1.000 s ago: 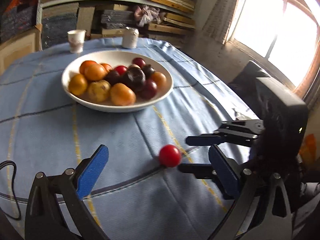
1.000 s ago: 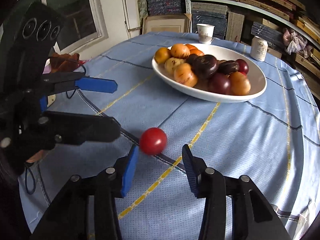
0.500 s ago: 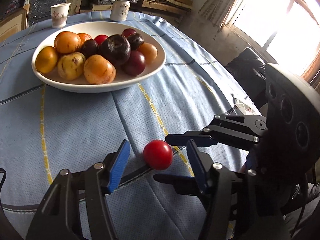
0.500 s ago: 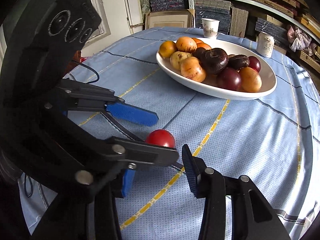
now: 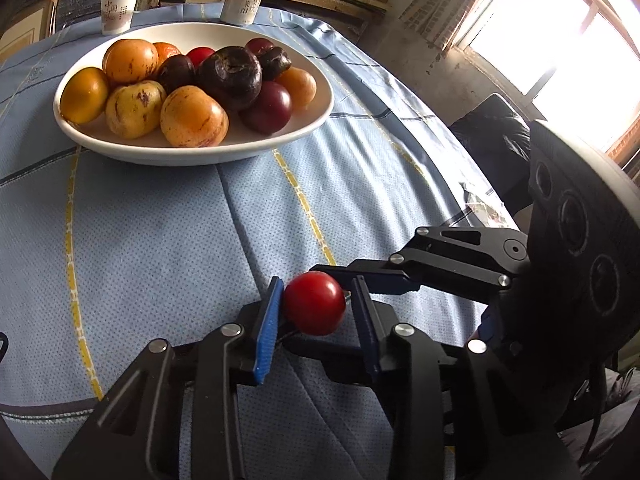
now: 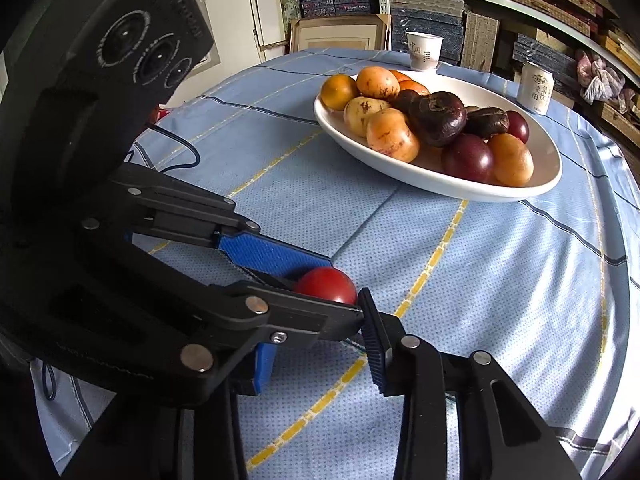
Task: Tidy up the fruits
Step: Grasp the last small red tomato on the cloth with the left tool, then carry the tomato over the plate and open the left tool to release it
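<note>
A small red tomato (image 5: 315, 303) lies on the blue tablecloth (image 5: 160, 248) near the table's front. My left gripper (image 5: 316, 280) has it between its blue pads (image 5: 267, 320); the jaws are closing and both pads sit against its sides. My right gripper (image 6: 316, 332) comes in across it from the other side. Its jaws are closing too, one finger on each side of the tomato (image 6: 326, 283) and of the left gripper's lower finger, with no clear contact. Farther back stands a white bowl (image 5: 312, 120) piled with orange, yellow and dark purple fruit.
A paper cup (image 5: 118, 8) and a white can (image 5: 243, 2) stand behind the bowl (image 6: 552, 176). The table edge drops off at the right, toward a dark seat (image 5: 492, 136) under the window. A black cable (image 6: 176, 148) lies on the cloth at the left. Shelves fill the back wall.
The left gripper dropped forward onto the tomato and its wide-open jaws closed around it. The right gripper stayed in place and its jaws narrowed a little.
</note>
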